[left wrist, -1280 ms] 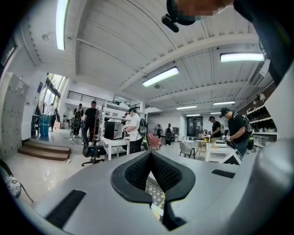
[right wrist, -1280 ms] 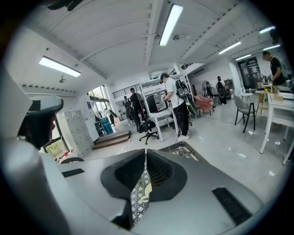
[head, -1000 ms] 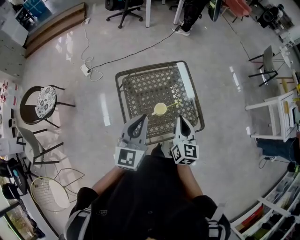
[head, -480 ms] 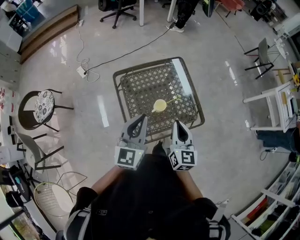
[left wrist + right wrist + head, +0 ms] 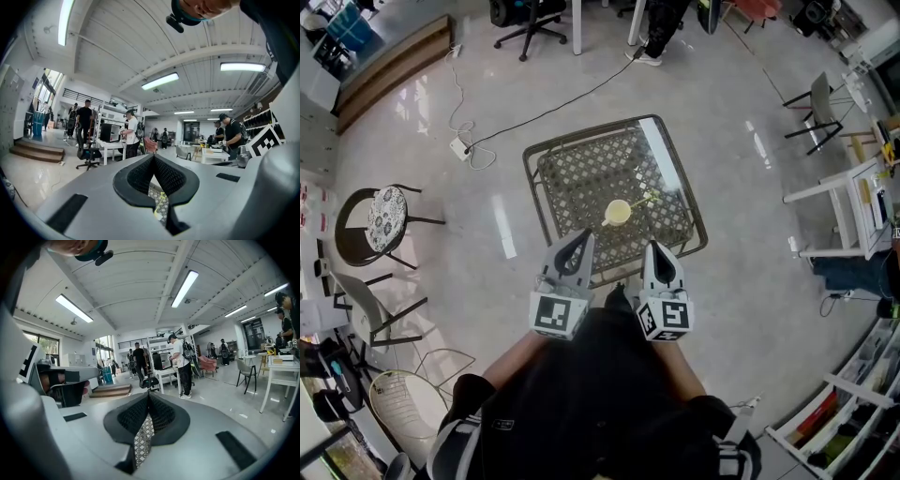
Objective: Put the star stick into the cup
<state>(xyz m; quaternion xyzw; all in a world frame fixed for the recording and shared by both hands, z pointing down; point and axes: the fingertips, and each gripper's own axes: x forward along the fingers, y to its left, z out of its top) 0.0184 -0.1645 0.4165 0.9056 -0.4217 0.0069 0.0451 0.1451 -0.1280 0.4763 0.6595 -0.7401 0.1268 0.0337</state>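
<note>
Staying put, L claw, R claw closed, cup slightly up-frame

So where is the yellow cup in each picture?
Head view: the cup is near the middle of the picture, on the table.
Left gripper view: only a yellow sliver shows low in the gap under the jaws; cup or stick, cannot tell.
Right gripper view: not in it.
Shared landmark: the mesh table, also seen through that gap in both gripper views.
</note>
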